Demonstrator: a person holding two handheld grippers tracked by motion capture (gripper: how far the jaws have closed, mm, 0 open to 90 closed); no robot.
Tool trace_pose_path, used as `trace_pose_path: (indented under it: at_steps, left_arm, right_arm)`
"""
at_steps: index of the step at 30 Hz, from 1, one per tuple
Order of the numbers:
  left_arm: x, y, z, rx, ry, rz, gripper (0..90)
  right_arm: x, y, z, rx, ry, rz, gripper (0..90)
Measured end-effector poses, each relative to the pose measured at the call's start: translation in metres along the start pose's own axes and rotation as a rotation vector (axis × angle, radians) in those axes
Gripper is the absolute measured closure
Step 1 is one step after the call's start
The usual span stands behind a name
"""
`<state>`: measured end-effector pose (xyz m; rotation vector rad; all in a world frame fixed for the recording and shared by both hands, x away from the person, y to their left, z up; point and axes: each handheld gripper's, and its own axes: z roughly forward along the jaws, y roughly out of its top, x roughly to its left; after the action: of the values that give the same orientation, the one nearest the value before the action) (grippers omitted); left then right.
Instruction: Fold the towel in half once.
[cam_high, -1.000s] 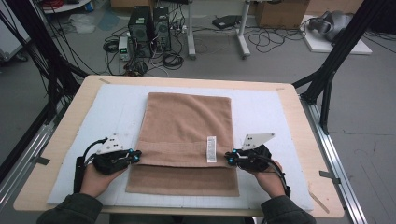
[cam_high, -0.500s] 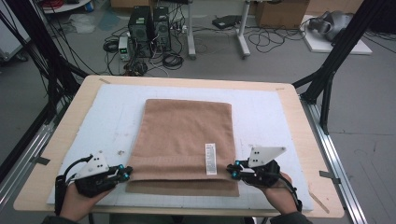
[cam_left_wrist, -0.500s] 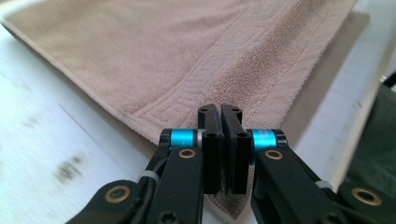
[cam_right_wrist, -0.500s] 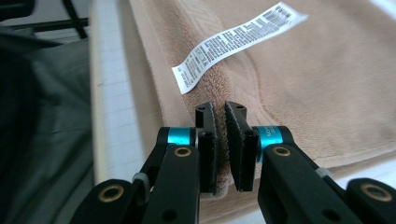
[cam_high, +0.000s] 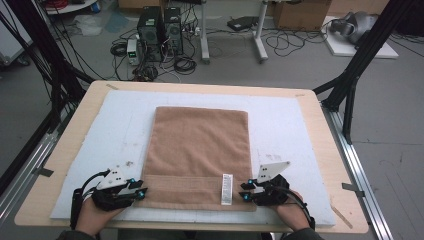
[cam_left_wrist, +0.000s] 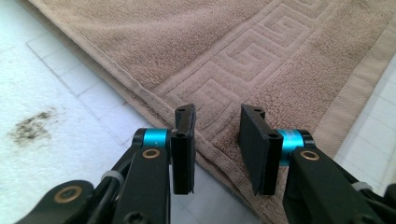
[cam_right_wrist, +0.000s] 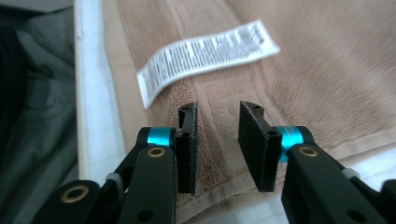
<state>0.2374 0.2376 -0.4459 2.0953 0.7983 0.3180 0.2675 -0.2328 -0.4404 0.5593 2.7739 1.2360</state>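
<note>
So both my jaws have just been opening and now stand spread a bit, nothing pinched. My left gripper sits at the near left corner of the brown towel, my right gripper at the near right corner. In the left gripper view the towel's hemmed side edge runs right up between the jaws but the pads aren't pressing it; same deal on the right, jaws parted over the near hem, with the white care label just past them.

The towel lies flat, folded, on the white mat covering the surface. My read: light, floppy terry, not slippery, nothing to break. It'll sag and drag if I grab one spot, so I'd pinch both near corners at the hem, where it's thickest, catching all layers, and lift evenly toward the far edge.
</note>
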Motion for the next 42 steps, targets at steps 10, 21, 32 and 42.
trace_pose_path:
  at_steps: [10,21,32,42]
  left_arm:
    - [0.009,0.016,0.002,-0.046,0.02,-0.012,54.9]
    - [0.03,0.038,0.008,-0.125,0.06,-0.078,43.2]
    - [0.044,0.053,0.022,-0.105,0.071,-0.097,37.9]
    - [0.049,0.073,0.023,-0.129,0.065,-0.095,37.0]
  right_arm:
    - [-0.012,0.013,-0.008,-0.074,-0.062,0.016,52.8]
    - [-0.04,0.03,-0.011,-0.208,-0.172,0.123,29.4]
    - [-0.057,0.045,-0.006,-0.181,-0.183,0.125,27.0]
    - [-0.064,0.057,-0.009,-0.176,-0.183,0.1,27.1]
